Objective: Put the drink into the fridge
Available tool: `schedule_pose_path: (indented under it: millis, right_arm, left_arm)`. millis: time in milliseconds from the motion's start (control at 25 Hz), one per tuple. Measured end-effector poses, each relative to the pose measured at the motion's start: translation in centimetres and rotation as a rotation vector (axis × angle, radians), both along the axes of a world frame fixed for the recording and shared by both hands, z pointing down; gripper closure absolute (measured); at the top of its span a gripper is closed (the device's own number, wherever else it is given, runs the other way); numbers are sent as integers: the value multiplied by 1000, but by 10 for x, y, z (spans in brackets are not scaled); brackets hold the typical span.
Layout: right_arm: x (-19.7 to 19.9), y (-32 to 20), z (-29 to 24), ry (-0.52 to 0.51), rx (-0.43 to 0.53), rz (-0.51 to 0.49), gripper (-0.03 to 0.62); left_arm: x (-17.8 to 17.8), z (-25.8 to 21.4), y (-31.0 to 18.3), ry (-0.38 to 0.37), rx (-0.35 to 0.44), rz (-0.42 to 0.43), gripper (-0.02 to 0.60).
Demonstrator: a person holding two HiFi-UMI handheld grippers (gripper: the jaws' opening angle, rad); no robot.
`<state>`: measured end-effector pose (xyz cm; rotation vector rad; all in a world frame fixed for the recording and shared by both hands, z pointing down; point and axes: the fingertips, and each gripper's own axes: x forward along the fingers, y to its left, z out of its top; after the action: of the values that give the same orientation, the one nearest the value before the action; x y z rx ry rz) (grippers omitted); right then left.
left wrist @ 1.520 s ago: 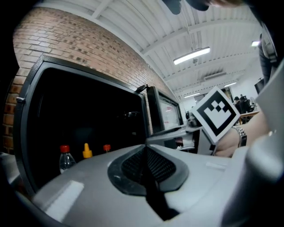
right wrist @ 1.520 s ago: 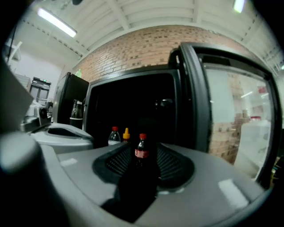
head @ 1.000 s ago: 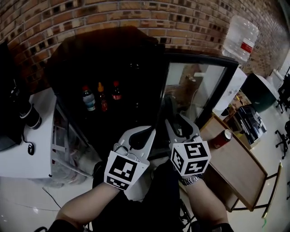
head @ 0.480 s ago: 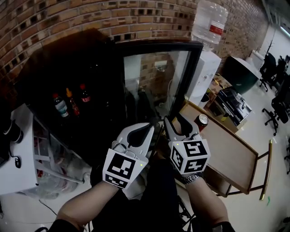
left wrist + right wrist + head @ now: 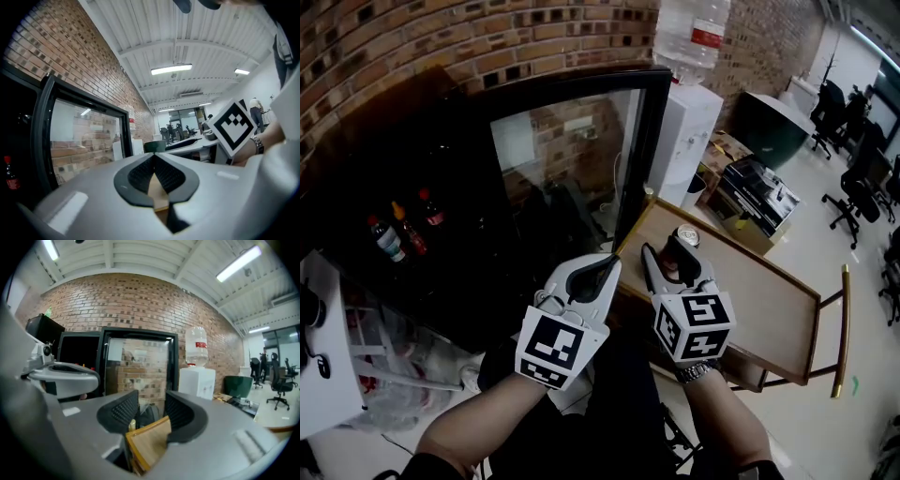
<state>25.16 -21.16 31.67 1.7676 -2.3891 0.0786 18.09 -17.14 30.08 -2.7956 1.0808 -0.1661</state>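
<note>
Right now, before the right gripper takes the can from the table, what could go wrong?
The right gripper, whose jaws have just been opening with nothing between them, could push the can over on the table instead of gripping it.
The open glass door of the fridge stands close beside the table; the carried can might strike its frame.

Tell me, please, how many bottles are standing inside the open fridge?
3, in a row in the fridge: blue-labelled bottle left, orange-capped bottle middle, red-capped bottle right. The dark interior may hide more.
</note>
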Motion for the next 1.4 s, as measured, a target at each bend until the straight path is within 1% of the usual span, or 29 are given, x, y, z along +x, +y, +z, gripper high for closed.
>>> schedule_pose_path:
  millis: [120, 240, 440, 640, 720, 1040, 1400]
  right_arm:
    - [17, -2, 5, 0, -13, 33, 418]
    - [32, -4, 10, -1, -24, 63, 404]
    - [56, -7, 22, -3, -49, 113, 364]
    - [75, -16, 36, -11, -76, 157, 321]
    - [81, -20, 41, -12, -87, 168, 314]
    - [94, -41, 68, -26, -155, 178, 273]
    - [100, -62, 93, -44, -209, 165, 269]
  left_arm:
    - [15, 3, -6, 3, -9, 28, 577]
    - [29, 5, -12, 5, -19, 51, 577]
    - [46, 12, -20, 1, -35, 77, 577]
    - [57, 23, -29, -14, -55, 87, 577]
    - [60, 27, -33, -19, -65, 88, 577]
    - [70, 41, -50, -37, -101, 95, 577]
    - [75, 57, -66, -54, -132, 88, 577]
